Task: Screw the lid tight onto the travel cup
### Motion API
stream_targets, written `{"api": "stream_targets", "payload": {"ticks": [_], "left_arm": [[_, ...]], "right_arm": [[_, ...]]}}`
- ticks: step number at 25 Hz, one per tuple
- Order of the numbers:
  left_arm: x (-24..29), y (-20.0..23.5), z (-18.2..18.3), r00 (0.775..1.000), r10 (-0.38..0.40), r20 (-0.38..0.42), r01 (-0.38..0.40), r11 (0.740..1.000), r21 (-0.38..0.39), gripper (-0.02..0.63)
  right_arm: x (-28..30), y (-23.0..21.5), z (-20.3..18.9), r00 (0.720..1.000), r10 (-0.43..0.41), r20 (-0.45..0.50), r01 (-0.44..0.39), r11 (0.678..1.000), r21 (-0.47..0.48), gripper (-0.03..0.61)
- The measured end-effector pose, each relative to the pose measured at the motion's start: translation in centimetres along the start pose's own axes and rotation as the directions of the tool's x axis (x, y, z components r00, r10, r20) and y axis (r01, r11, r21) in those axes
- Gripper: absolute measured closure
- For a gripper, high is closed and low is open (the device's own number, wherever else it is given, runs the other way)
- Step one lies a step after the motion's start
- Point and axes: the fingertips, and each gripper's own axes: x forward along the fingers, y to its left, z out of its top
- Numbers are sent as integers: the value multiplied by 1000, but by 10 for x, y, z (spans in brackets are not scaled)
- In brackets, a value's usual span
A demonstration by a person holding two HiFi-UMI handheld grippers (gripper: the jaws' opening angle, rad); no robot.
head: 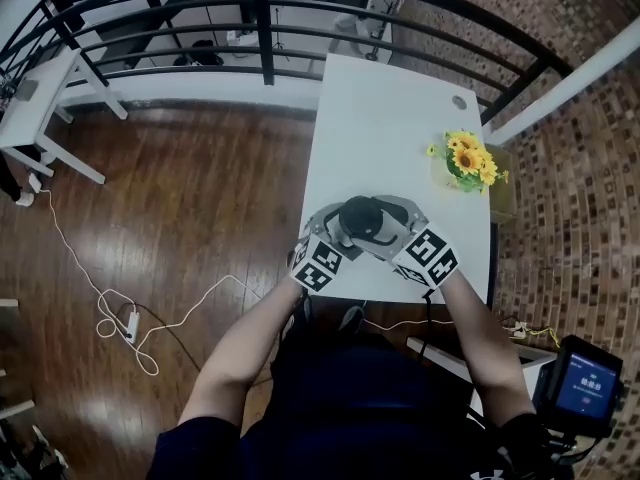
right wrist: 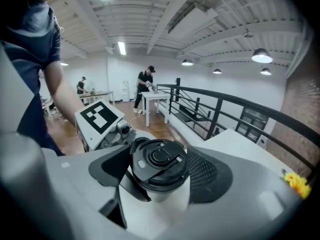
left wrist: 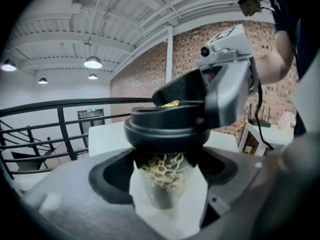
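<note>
Head view, item one: white table [head: 380,118], long and narrow, with a pot of yellow sunflowers [head: 470,158] near its right edge, well apart from my work. Item two: the travel cup, upright over the near end of that table, seen from above as its black lid [head: 365,218]; whether its base rests on the top I cannot tell. Item three: my left gripper [head: 340,230], coming in from the near left. Its view shows the travel cup [left wrist: 164,184] between my jaws, a grey body with a gold web pattern, and the dark pads closed against it on both sides just under the lid's rim. Item four: my right gripper [head: 392,230], coming in from the near right, higher on the same cup. Its view shows the round lid with its flip tab on top, sitting level on the cup, my jaws set fairly wide (the lid is broad) with a pad meeting its rim on each side. The two grippers stand close together, marker cubes toward me. Surroundings: black railing [head: 265,18] beyond the table's far end, dark wooden floor [head: 180,198] to the left, white cable [head: 120,308] looped across it.
</note>
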Motion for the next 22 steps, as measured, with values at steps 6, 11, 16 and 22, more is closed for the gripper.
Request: {"api": "stream_targets", "payload": {"ticks": [6,11,16,22], "left_arm": [[-1,-1,-3,1000,13,7,-14,1000,2,216],[-1,-1,-2,1000,3,2,-3,1000,-4,216],[1,0,-2,1000,8,4,-8,1000,-4,216],[0,-1,0,1000,5,1,-5,1000,-7,216]], "right_arm": [[-2,1,-3,905,-424,22,409,885,221,249],[-20,-13,32,951,-273,145,231,939,255,178],[-10,-7,30,993,110,36,-114,987,115,166],[10,-1,-12,990,84,-109,-82,996,25,152]]}}
